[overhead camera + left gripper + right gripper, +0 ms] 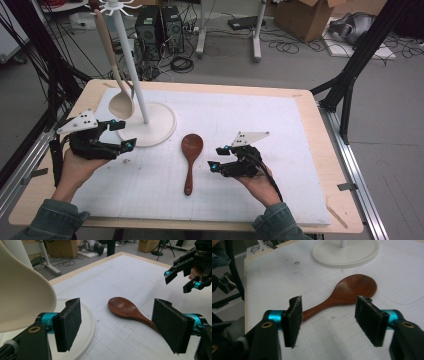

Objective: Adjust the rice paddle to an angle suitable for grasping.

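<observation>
A dark wooden spoon [190, 152] lies flat on the white mat, bowl away from me. A pale wooden spoon [121, 102] hangs from a white stand [155, 127] at the back left. My left gripper [123, 135] is open beside the stand's base, below the pale spoon's bowl. In the left gripper view its pads [67, 323] stand wide apart with nothing between them, the dark spoon [125, 307] ahead and the pale bowl [22, 295] close at the left. My right gripper [216, 157] is open just right of the dark spoon's handle. Its jaws [329, 320] are empty and frame the spoon [352, 290].
The white mat [280, 150] covers most of the wooden table [335, 165]. The stand's round base [347, 252] sits behind the dark spoon. Black frame legs [350, 85] rise at the table's right and left. Computer cases, cables and a cardboard box [305, 17] stand on the floor beyond.
</observation>
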Motion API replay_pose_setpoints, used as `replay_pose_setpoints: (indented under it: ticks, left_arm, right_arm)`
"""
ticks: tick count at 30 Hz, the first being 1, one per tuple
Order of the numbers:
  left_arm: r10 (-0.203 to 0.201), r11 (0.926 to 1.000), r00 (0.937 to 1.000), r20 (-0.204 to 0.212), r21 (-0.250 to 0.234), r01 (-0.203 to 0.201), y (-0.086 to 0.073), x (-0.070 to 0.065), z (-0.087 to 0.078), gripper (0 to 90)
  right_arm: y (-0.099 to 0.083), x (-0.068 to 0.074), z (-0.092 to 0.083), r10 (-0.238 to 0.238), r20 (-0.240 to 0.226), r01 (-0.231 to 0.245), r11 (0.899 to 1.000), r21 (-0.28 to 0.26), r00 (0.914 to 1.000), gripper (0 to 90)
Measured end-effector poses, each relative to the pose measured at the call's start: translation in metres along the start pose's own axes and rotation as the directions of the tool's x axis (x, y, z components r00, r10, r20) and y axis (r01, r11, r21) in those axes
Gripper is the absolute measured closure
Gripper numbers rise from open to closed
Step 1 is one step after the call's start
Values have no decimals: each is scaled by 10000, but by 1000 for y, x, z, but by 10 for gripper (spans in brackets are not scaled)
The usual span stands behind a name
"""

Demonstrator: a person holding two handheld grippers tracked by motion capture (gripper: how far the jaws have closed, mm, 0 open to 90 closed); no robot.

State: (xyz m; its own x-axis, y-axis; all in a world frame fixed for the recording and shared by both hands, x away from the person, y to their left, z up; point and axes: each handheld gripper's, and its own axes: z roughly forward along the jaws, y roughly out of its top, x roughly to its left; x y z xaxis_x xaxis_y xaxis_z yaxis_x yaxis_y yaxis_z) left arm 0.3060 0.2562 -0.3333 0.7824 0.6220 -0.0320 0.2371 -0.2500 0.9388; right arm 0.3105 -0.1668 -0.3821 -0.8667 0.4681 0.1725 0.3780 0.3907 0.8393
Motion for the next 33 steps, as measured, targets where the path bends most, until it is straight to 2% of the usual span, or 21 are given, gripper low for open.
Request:
replay_pose_setpoints:
  ticks: [6,13,20,33]
  left_arm:
    - [-62,10000,10000,-76,49,62,-15,-5,3,217]
    - [-172,9998,9998,-101,135,174,-30,-9,8,193]
    - [-78,9998,9996,-263,202,84,-40,-14,12,185]
    - [-125,9990,9998,-171,426,132,-57,-18,19,180]
  right_arm:
    - [-4,6,10,-180,-99,183,9995,245,9998,608]
    - [-8,9,23,-114,-327,132,9984,557,9994,745]
    - [-11,13,36,-89,-561,135,9965,820,9984,880]
    - [-13,24,66,108,-1070,18,9931,1172,9942,895]
